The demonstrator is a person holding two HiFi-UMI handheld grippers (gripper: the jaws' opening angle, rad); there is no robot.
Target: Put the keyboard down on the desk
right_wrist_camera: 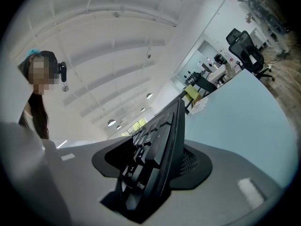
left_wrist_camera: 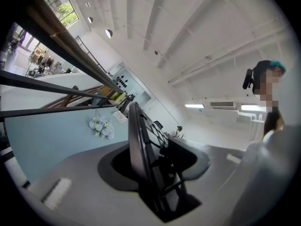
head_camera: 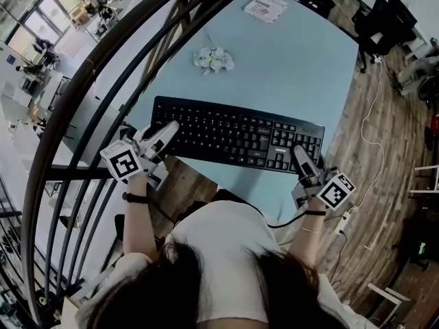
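A black full-size keyboard (head_camera: 236,134) hangs level over the near edge of the light-blue desk (head_camera: 302,60). My left gripper (head_camera: 164,134) is shut on the keyboard's left end, which stands edge-on between its jaws as a dark slab (left_wrist_camera: 141,149) in the left gripper view. My right gripper (head_camera: 302,162) is shut on the right end by the number pad, and the keys (right_wrist_camera: 155,154) run away from the camera in the right gripper view. Whether the keyboard touches the desk I cannot tell.
A small bunch of pale artificial flowers (head_camera: 213,59) lies on the desk beyond the keyboard. A printed booklet (head_camera: 265,7) rests at the far edge. A dark curved railing (head_camera: 103,108) runs along the left. Office chairs (head_camera: 384,19) and a white cable (head_camera: 374,115) sit on the wood floor at right.
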